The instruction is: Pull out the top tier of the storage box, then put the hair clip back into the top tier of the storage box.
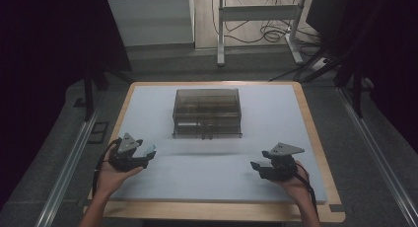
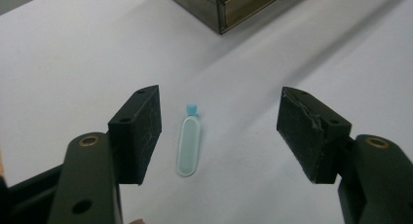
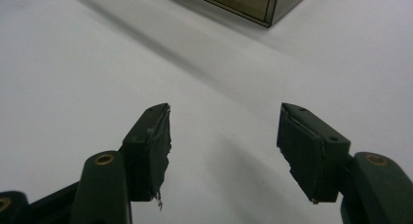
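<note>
1. The small pale tube with a blue cap (image 2: 188, 145) lies flat on the white worktop (image 1: 276, 113), on the person's side of the smoky drawer box (image 1: 207, 112) and off toward its left front corner. It sits between the jaws of the left hand-held gripper (image 2: 219, 131), which stand wide apart and touch nothing; the tube is closer to the jaw at the left of the left gripper view.
2. The step in hand looks like a pick-up of this tube. To do it well, I would centre the jaws over the tube's long body, not its cap, since it now lies off-centre.
3. Come down until the pads sit level with the worktop's surface, then close across the narrow width so the tube cannot roll or tip away.
4. Squeeze gently: the tube looks thin and light, and a hard pinch may flick it out sideways.
5. The right hand-held gripper (image 3: 224, 146) is held over bare worktop, before the box's right front corner and well apart from it, jaws parted with nothing between them. It seems free to work the box's drawers if the tube belongs there.
6. Count: 1 tube, 1 drawer box, 2 hand-held grippers, 1 worktop.
</note>
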A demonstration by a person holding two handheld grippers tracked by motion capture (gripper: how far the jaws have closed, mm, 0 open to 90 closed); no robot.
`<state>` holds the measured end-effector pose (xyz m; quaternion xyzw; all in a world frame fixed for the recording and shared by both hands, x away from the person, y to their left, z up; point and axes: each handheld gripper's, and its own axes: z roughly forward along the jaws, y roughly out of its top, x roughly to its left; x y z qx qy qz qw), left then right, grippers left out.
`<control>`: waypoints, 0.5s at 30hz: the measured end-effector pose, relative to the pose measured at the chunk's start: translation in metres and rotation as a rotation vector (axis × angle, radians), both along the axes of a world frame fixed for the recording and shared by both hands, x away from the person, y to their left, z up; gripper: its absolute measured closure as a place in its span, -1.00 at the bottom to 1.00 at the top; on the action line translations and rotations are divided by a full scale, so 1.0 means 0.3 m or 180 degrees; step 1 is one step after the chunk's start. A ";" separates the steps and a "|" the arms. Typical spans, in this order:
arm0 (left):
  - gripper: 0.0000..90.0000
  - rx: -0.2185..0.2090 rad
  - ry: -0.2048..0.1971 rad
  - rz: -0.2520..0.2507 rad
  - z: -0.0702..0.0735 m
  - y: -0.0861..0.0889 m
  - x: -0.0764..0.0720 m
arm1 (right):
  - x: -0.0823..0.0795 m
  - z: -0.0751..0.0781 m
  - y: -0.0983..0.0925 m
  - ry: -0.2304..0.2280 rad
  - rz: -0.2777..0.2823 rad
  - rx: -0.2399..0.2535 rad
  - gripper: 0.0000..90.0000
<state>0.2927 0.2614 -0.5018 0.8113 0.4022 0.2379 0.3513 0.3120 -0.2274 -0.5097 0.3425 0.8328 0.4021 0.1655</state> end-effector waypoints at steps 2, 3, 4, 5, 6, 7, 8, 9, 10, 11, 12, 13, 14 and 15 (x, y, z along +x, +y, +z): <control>-0.24 0.0018 0.0019 0.0011 -0.002 0.003 0.004 | 0.002 -0.001 -0.002 0.0008 -0.0003 0.0006 -0.19; -0.23 0.0037 0.0059 0.0038 -0.009 0.010 0.015 | 0.002 -0.001 -0.003 0.0008 -0.0006 0.0007 -0.19; -0.23 0.0037 0.0059 0.0038 -0.009 0.010 0.015 | 0.002 -0.001 -0.003 0.0008 -0.0006 0.0007 -0.19; -0.22 0.0057 0.0109 0.0043 -0.016 0.018 0.025 | 0.001 0.000 -0.005 0.0007 -0.0008 0.0014 -0.20; -0.20 0.0066 0.0134 0.0044 -0.018 0.022 0.029 | 0.000 0.001 -0.007 -0.0001 -0.0006 0.0019 -0.19; -0.19 0.0078 0.0156 0.0040 -0.021 0.025 0.033 | -0.002 0.002 -0.009 -0.0005 -0.0010 0.0025 -0.20; -0.17 0.0086 0.0171 0.0033 -0.024 0.027 0.037 | -0.002 0.003 -0.012 -0.0006 -0.0015 0.0033 -0.19; -0.16 0.0094 0.0192 0.0030 -0.026 0.027 0.040 | -0.002 0.003 -0.014 -0.0006 -0.0021 0.0036 -0.20; -0.15 0.0104 0.0202 0.0014 -0.028 0.028 0.044 | -0.002 0.003 -0.017 -0.0004 -0.0027 0.0042 -0.20; -0.13 0.0117 0.0223 0.0010 -0.029 0.028 0.048 | -0.002 0.003 -0.019 -0.0006 -0.0034 0.0045 -0.19; -0.12 0.0118 0.0238 0.0013 -0.031 0.028 0.052 | -0.001 0.002 -0.020 -0.0006 -0.0034 0.0049 -0.19; -0.11 0.0119 0.0264 0.0008 -0.033 0.028 0.056 | -0.001 0.001 -0.021 -0.0003 -0.0035 0.0048 -0.20; -0.09 0.0129 0.0280 -0.0003 -0.034 0.028 0.060 | -0.001 0.001 -0.022 0.0000 -0.0039 0.0049 -0.19; -0.08 0.0132 0.0295 -0.0008 -0.035 0.027 0.064 | -0.001 0.001 -0.022 -0.0002 -0.0039 0.0048 -0.20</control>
